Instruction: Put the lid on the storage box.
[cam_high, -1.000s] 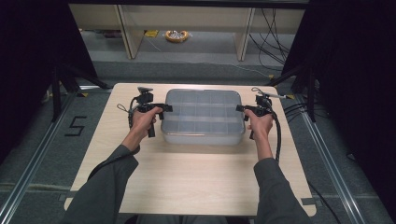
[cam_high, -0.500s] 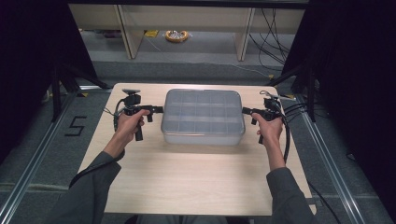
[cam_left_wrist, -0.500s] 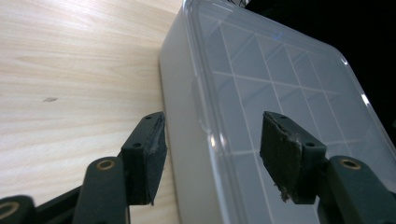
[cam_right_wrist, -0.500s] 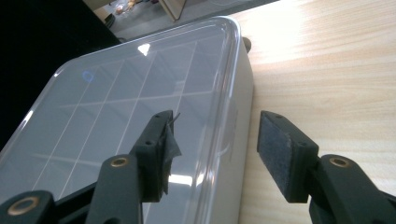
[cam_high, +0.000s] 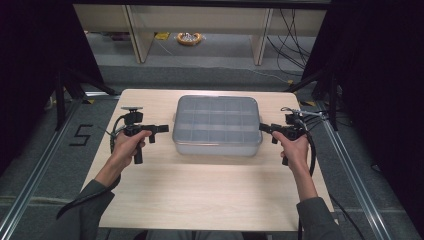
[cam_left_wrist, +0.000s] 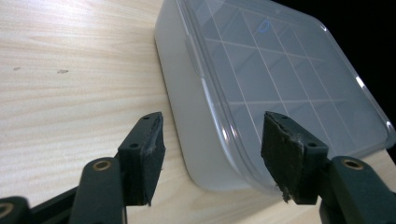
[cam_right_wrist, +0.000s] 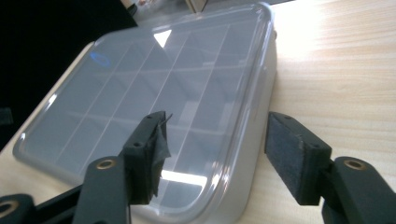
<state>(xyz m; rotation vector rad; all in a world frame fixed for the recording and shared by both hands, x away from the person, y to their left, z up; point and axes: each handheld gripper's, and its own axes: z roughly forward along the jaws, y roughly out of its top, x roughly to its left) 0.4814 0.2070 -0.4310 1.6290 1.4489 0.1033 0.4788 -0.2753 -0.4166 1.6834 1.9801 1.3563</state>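
Note:
A translucent lidded plastic organiser box (cam_high: 217, 125) with several compartments sits in the middle of the wooden table (cam_high: 210, 200). My left gripper (cam_high: 161, 129) points at the box's left end from just off it. My right gripper (cam_high: 263, 127) points at its right end, close beside it. The jaws of both have just been opening and stand apart, with no pad pressing on anything. In the left gripper view the left gripper (cam_left_wrist: 212, 154) looks past a near corner of the box (cam_left_wrist: 280, 84). In the right gripper view the right gripper (cam_right_wrist: 217, 154) frames the edge of the box (cam_right_wrist: 154, 93).
Bare tabletop lies in front of the box and at both sides. Beyond the table's far edge stand shelf legs (cam_high: 135, 30), a yellowish bundle (cam_high: 189, 38) on the floor and loose cables (cam_high: 300, 30). A "5" (cam_high: 82, 135) is marked on the floor at the left.
Both hands have drawn outward from the box's ends, the left to the left and the right to the right. The jaws of both grippers have widened. The box has stayed put.

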